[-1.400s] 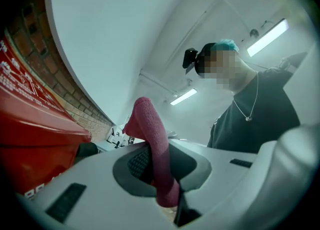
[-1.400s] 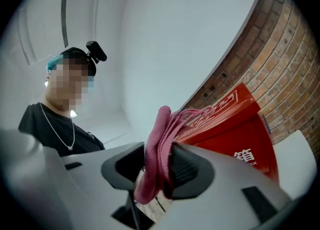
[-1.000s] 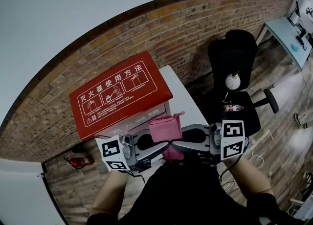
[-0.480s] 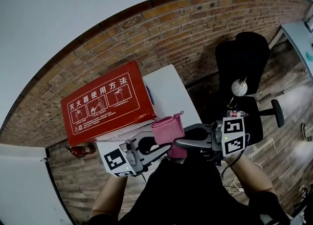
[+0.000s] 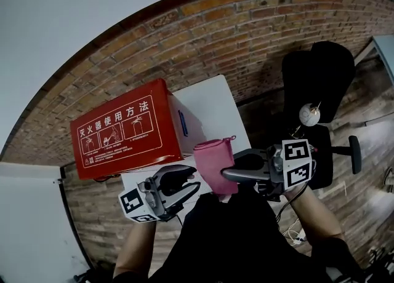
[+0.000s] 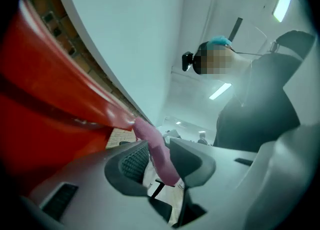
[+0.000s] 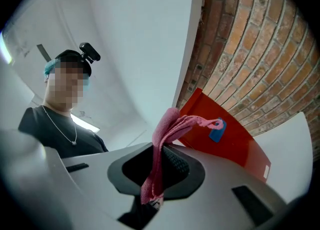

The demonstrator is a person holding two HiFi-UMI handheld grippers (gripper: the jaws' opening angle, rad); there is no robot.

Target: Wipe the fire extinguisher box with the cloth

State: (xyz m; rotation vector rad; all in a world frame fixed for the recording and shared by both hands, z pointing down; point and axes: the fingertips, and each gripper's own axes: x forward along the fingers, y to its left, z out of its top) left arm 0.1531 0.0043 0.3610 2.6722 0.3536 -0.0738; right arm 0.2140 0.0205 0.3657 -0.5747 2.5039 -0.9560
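Note:
The red fire extinguisher box (image 5: 123,131) with white instruction print stands on a white cabinet (image 5: 206,106) against the brick wall. My right gripper (image 5: 229,175) is shut on the pink cloth (image 5: 214,157), which hangs folded beside the box's right end. In the right gripper view the cloth (image 7: 172,124) rises out of the gripper (image 7: 157,166) in front of the box (image 7: 220,139). My left gripper (image 5: 192,188) sits lower left of the cloth; its jaws have just been opening. In the left gripper view the cloth (image 6: 152,144) hangs loose in the gap of the gripper (image 6: 160,156), under the box (image 6: 45,99).
A brick wall (image 5: 246,23) runs behind the cabinet. A black office chair (image 5: 317,79) stands to the right with a white round object (image 5: 309,114) on it. A small blue tag (image 7: 217,133) sits on the box's side. The person holding the grippers shows in both gripper views.
The left gripper's jaws have opened off the cloth and it has dropped down and left. The right gripper keeps the cloth. Box and cabinet now sit further left in view.

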